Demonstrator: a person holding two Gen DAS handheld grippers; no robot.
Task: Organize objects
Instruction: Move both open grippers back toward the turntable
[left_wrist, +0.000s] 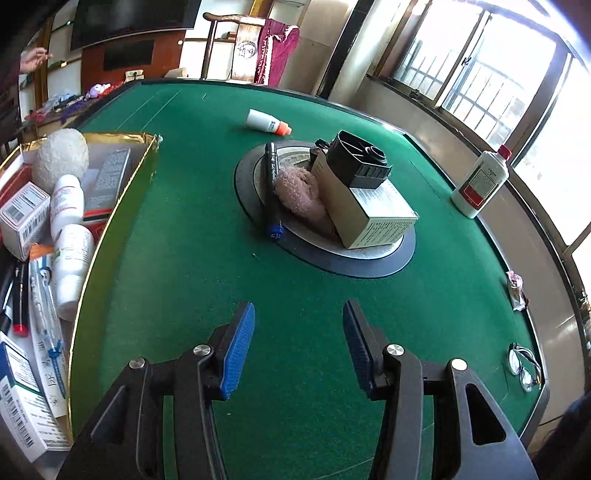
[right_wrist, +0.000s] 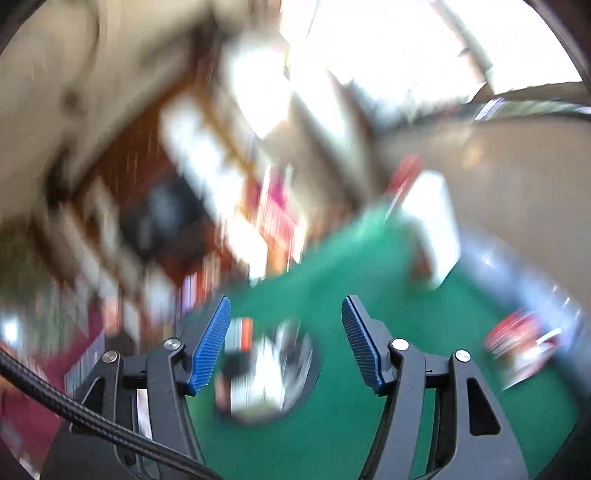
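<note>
Left claw (left_wrist: 298, 345): blue pads apart, nothing between them, above bare green tabletop (left_wrist: 184, 229) | Right claw (right_wrist: 286, 341): pads apart, empty, view blurred | Centre disc (left_wrist: 325, 258): marker (left_wrist: 271, 184), pink scrunchie (left_wrist: 299, 194), cardboard box (left_wrist: 365, 214) | Gold-rimmed box (left_wrist: 122, 206): left, holds bottles, cartons | White bottle (left_wrist: 480, 181): upright, right edge.

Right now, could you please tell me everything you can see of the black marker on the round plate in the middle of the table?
The black marker is a slim dark barrel with pale lettering along its side and a blue end facing the camera. It lies flat along the left side of the round plate, its blue end reaching over the plate's rim above the dark ring around it. The fluffy pink item lies against its right side. Neither claw touches it.
</note>
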